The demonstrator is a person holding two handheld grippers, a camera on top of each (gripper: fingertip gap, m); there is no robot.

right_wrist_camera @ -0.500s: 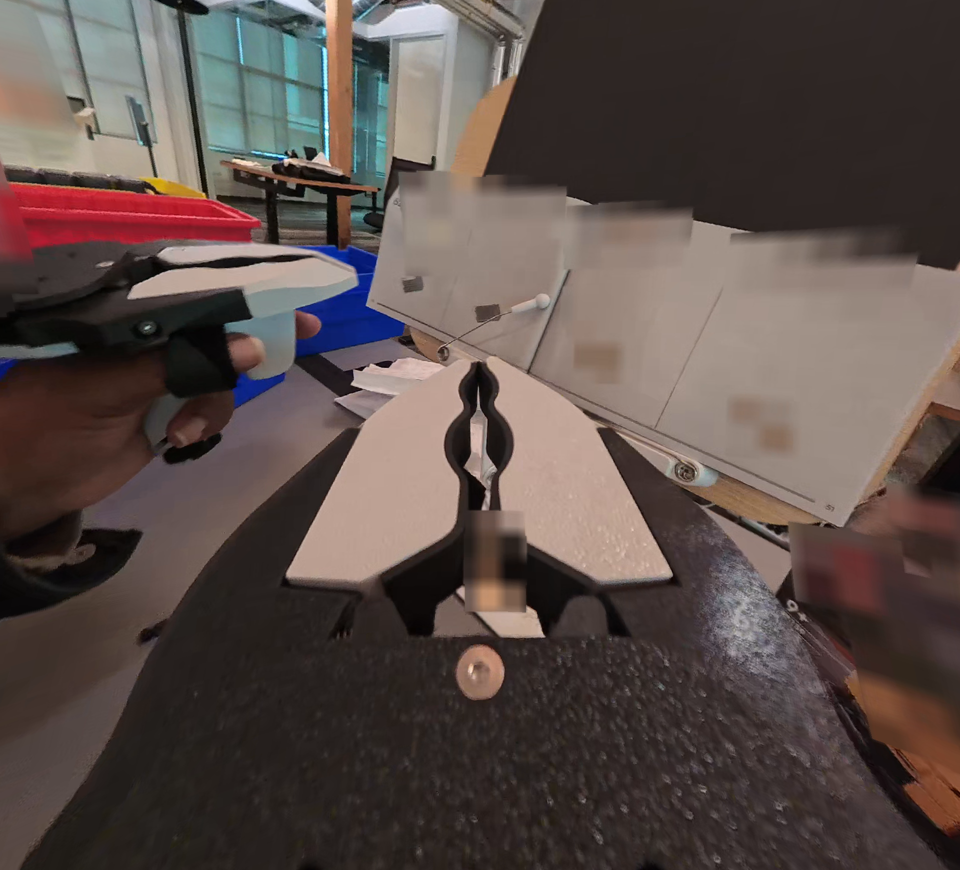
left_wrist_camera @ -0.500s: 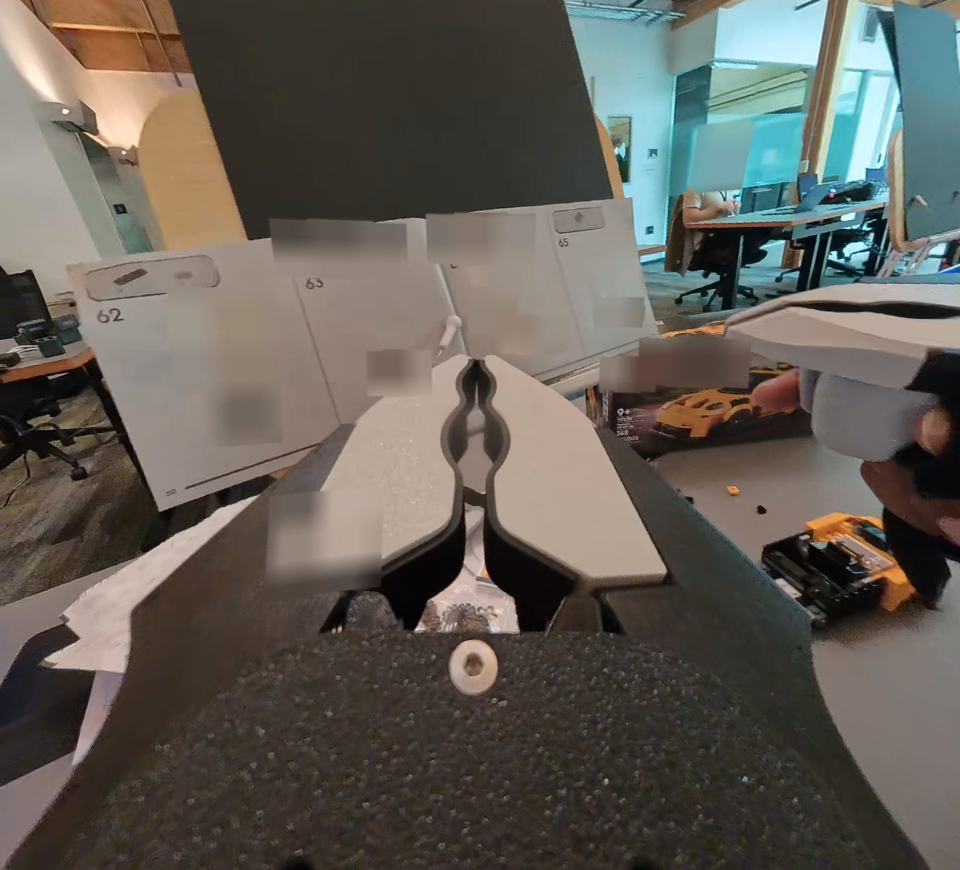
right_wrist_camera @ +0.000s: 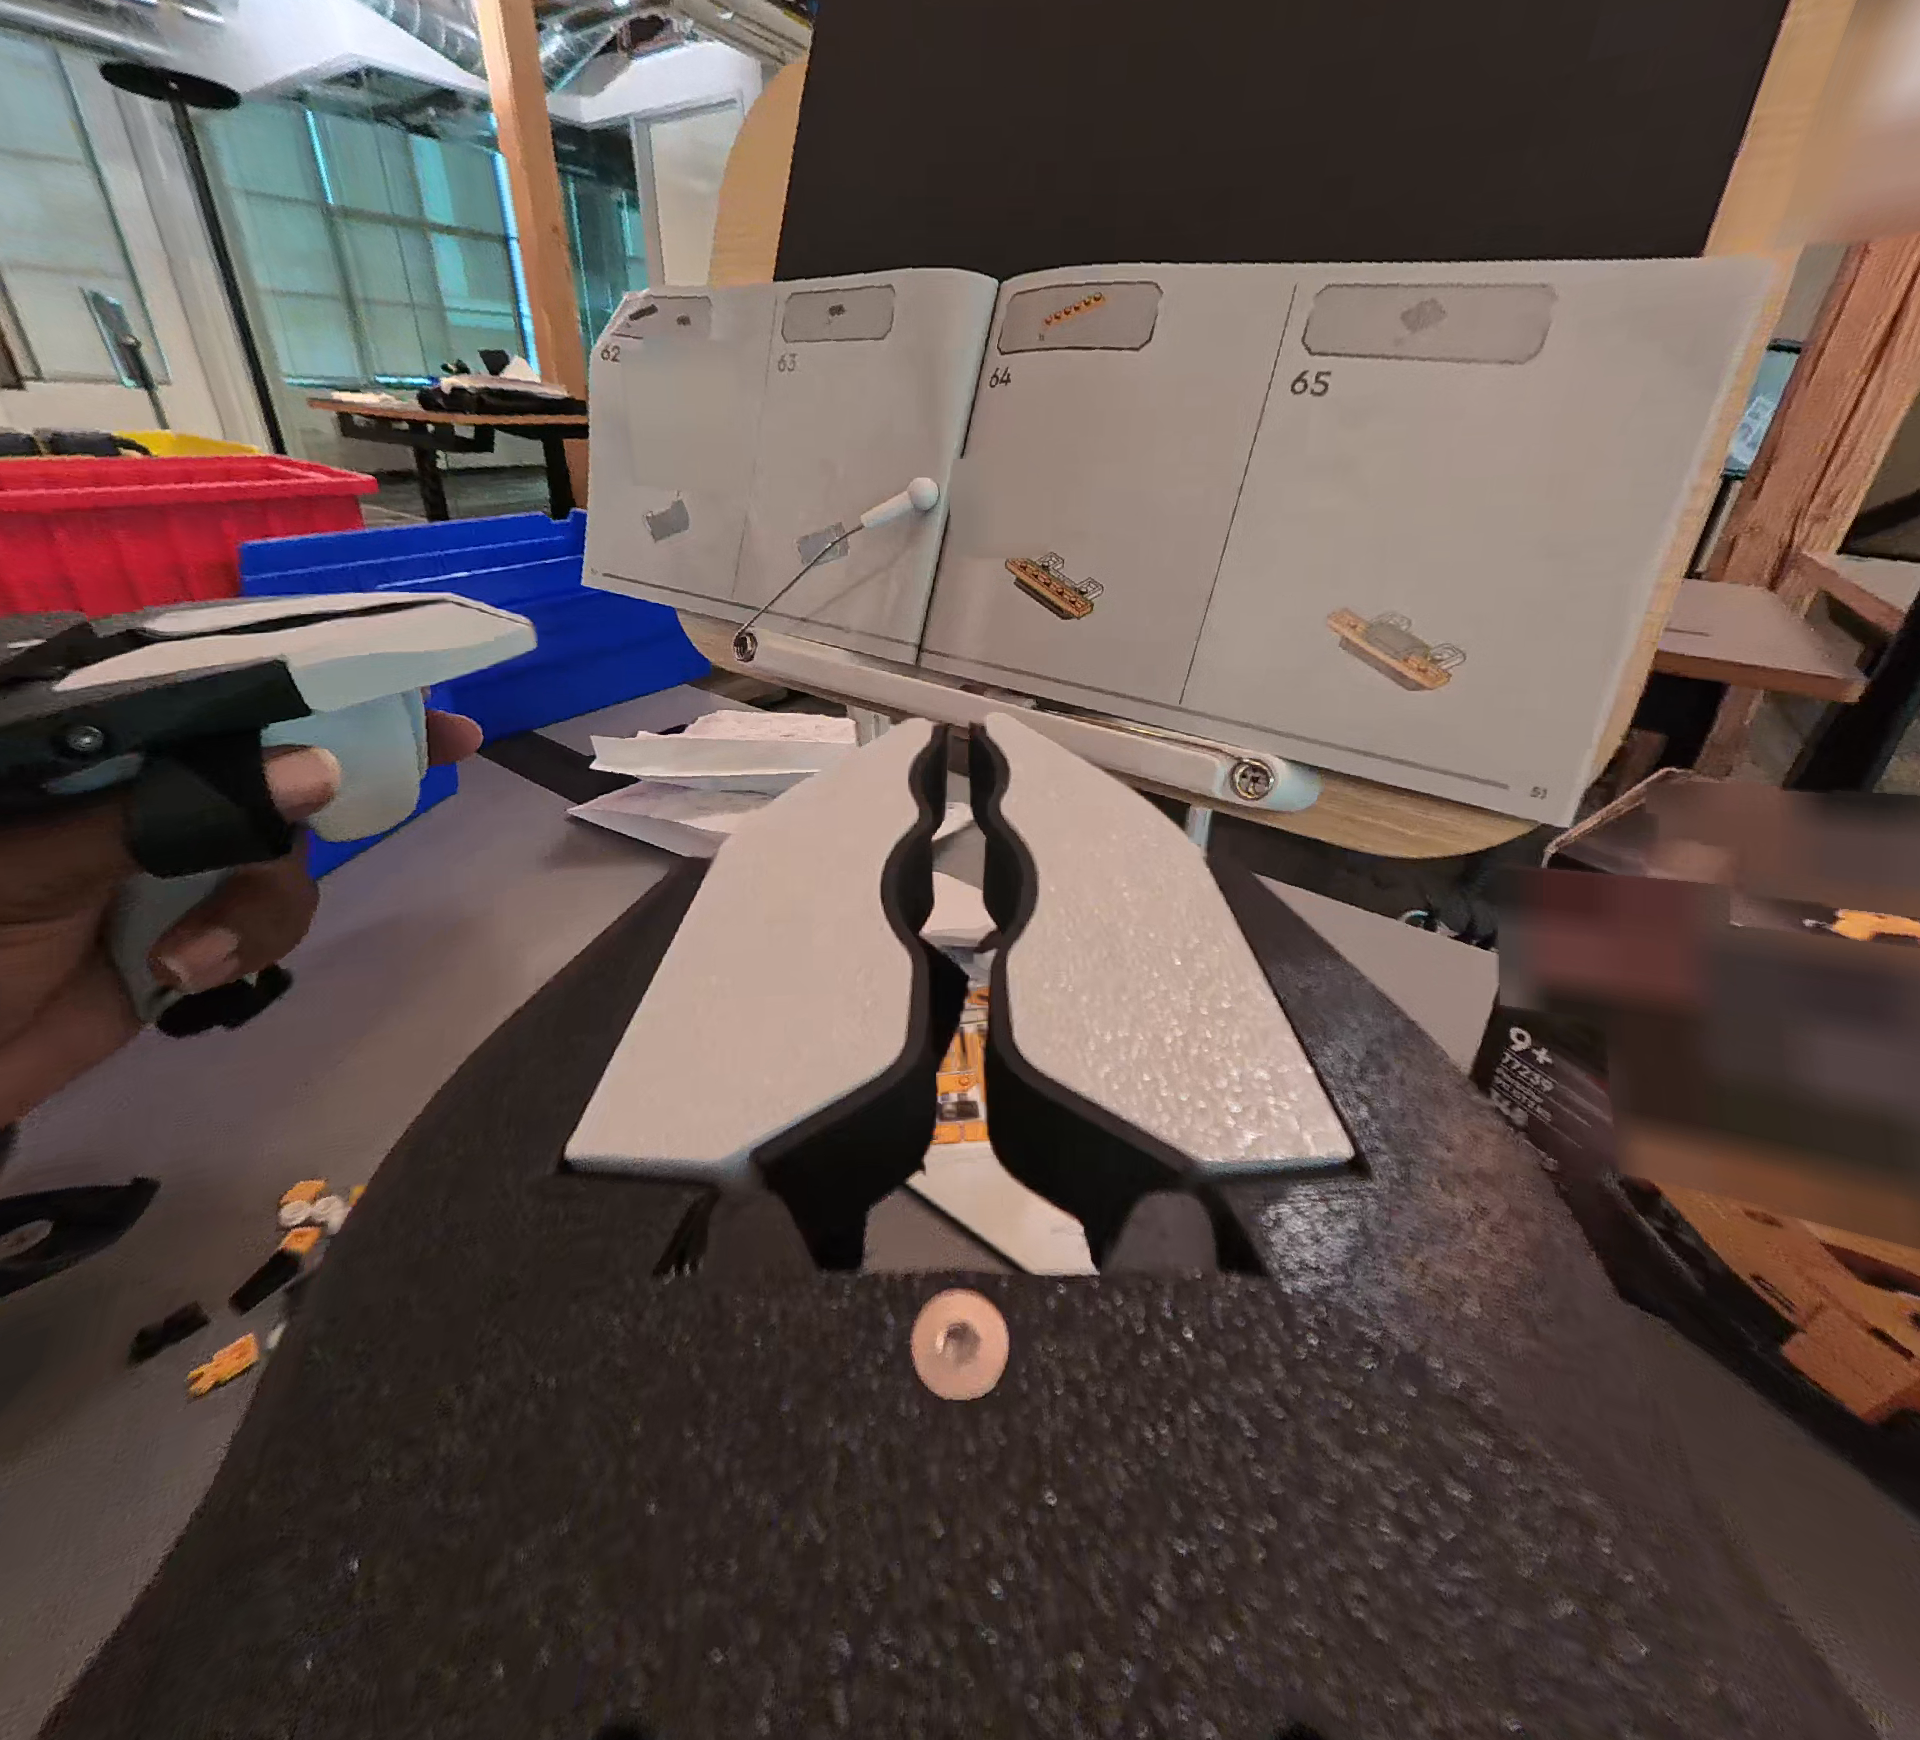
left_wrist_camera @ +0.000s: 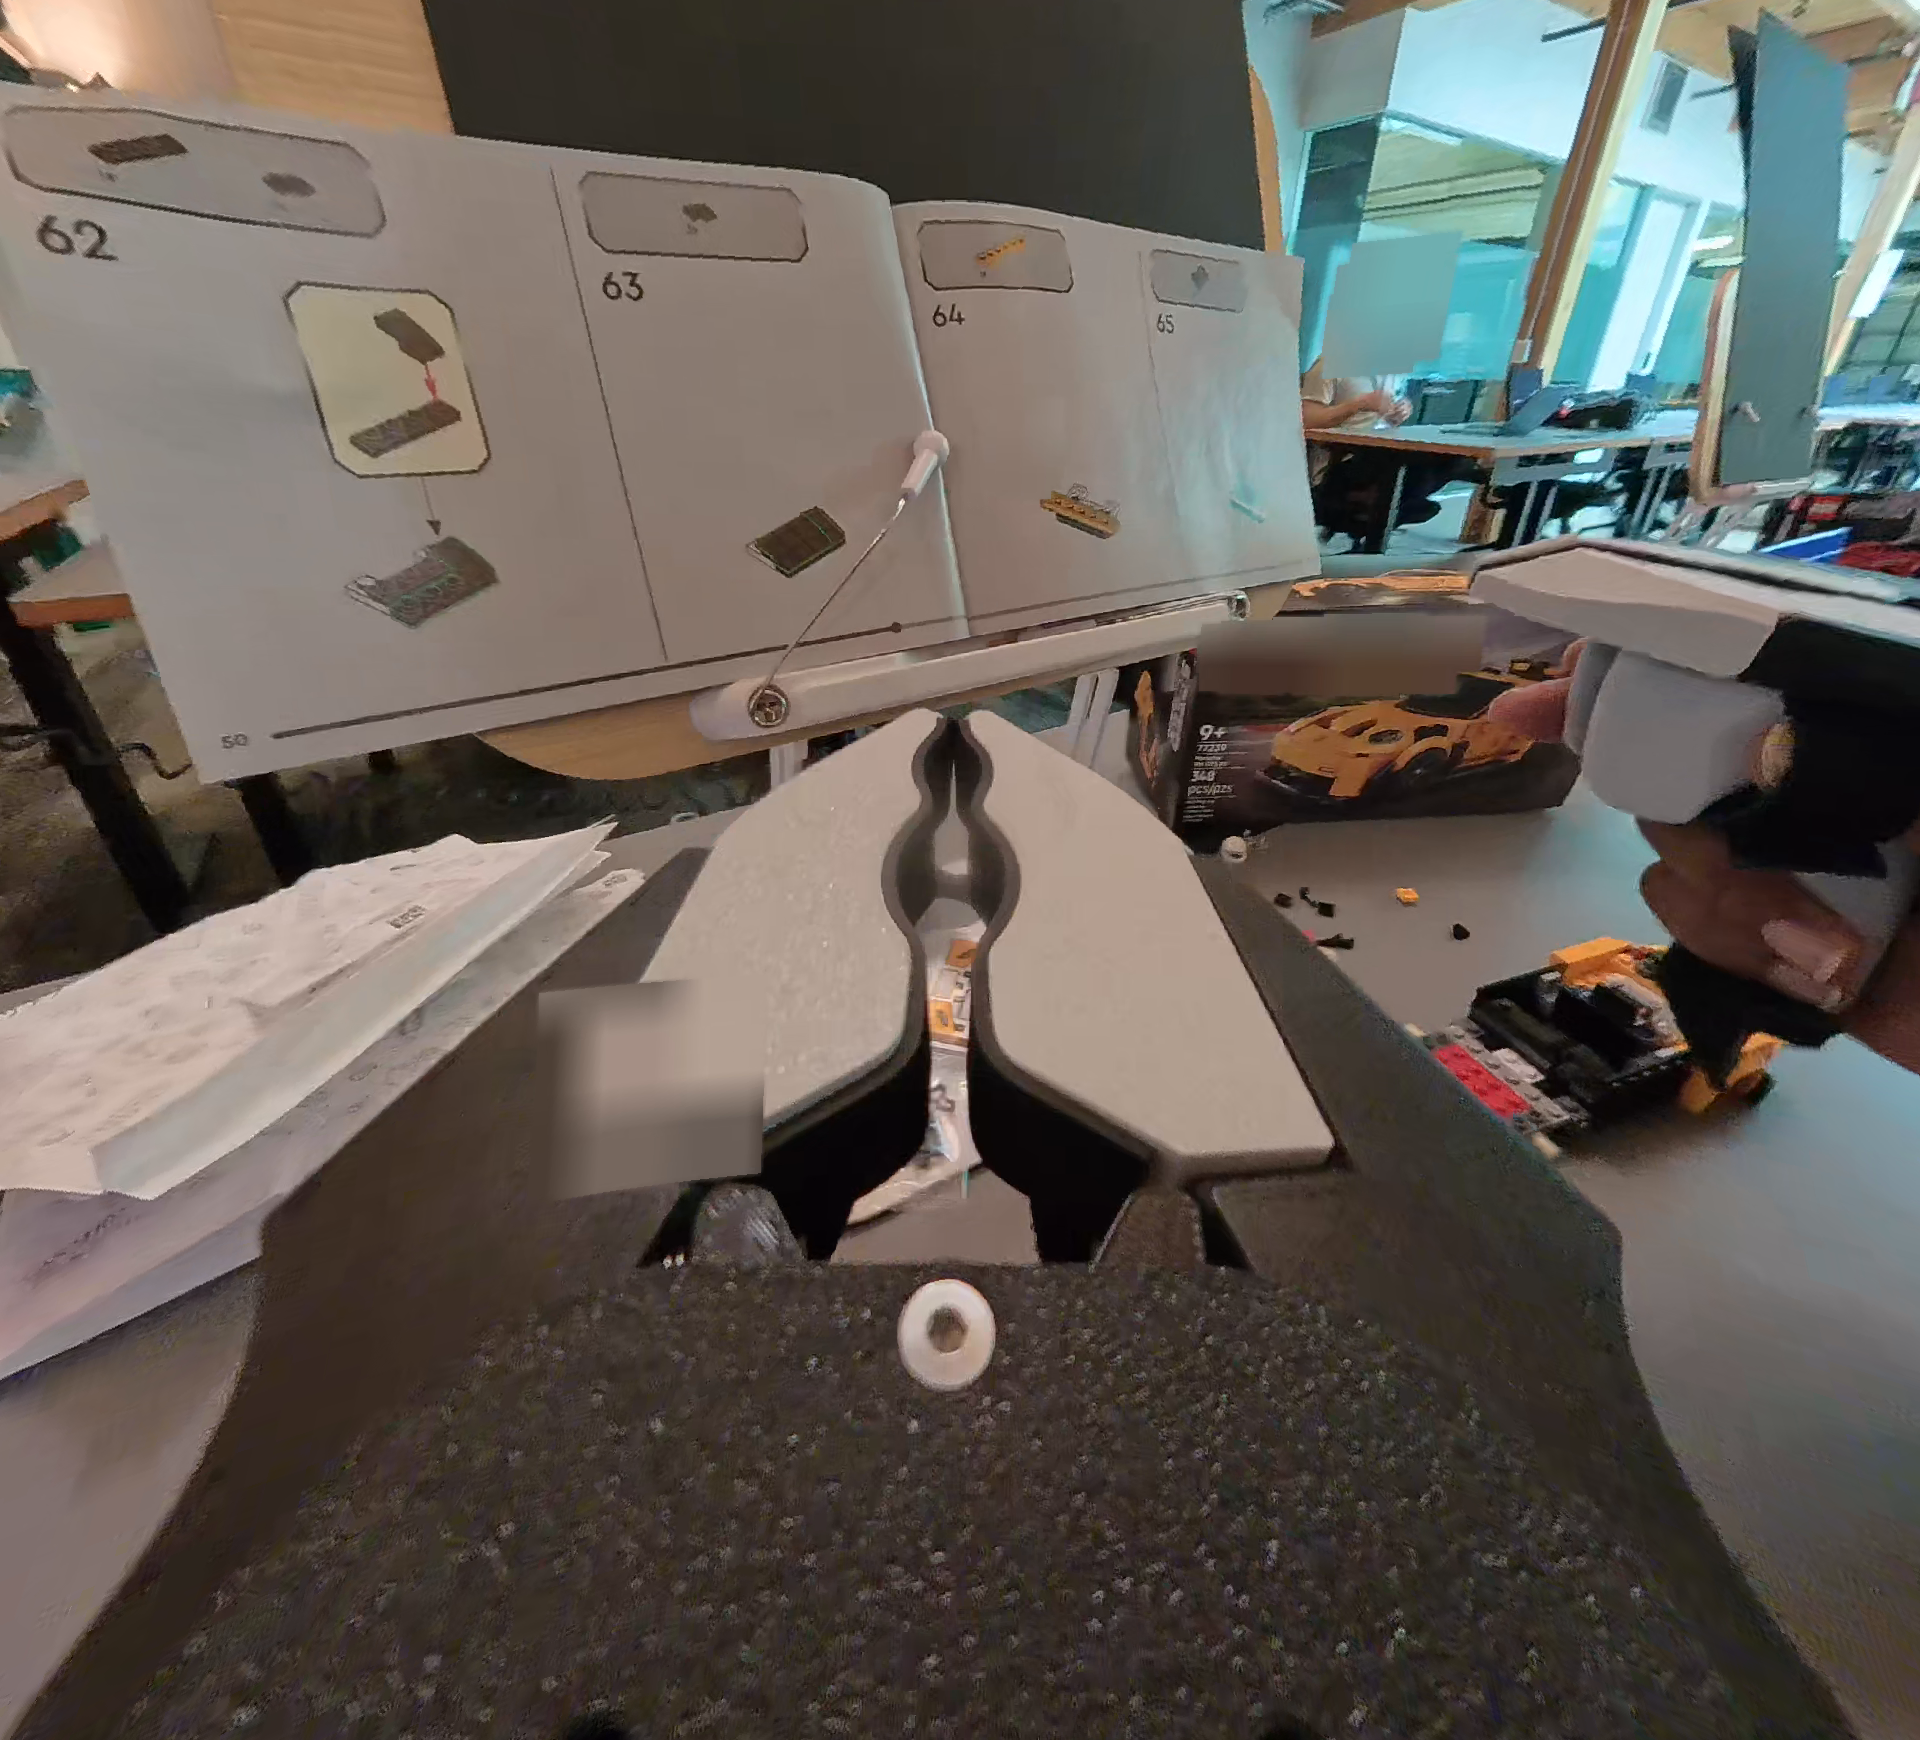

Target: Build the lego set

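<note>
We count two grippers. The left gripper (left_wrist_camera: 950, 734) has its pale, grainy fingers (left_wrist_camera: 800, 942) pressed tip to tip, nothing between them. The right gripper (right_wrist_camera: 956, 734) shows a thin slit at the tips, near closed, and grips nothing. Each is carried in a hand; the right hand (left_wrist_camera: 1766, 932) shows at the edge of the left wrist view and the left hand (right_wrist_camera: 125, 942) at the edge of the right wrist view.

One instruction booklet (left_wrist_camera: 582, 443) stands open on a wooden stand with a white ledge (left_wrist_camera: 987, 667), a thin wire arm (left_wrist_camera: 862, 547) pinning the pages. We see four numbered build steps across the two pages; we leave the print unread.

One part-built lego car (left_wrist_camera: 1558, 1056), black with yellow and red bricks, sits on the grey surface (left_wrist_camera: 1766, 1378) to the right, under the right hand. One set box (left_wrist_camera: 1382, 745), dark with a yellow car pictured, lies just behind it. Loose small pieces (left_wrist_camera: 1351, 916), black and orange, are scattered between box and car; more lie near the left hand (right_wrist_camera: 260, 1275).

A stack of white printed paper sheets (left_wrist_camera: 239, 994) lies at left. One flat bag or sheet of printed paper (right_wrist_camera: 966, 1067) lies under the right gripper, too hidden to tell which.

One red bin (right_wrist_camera: 156, 527) and one blue bin (right_wrist_camera: 499, 589) stand beyond.
</note>
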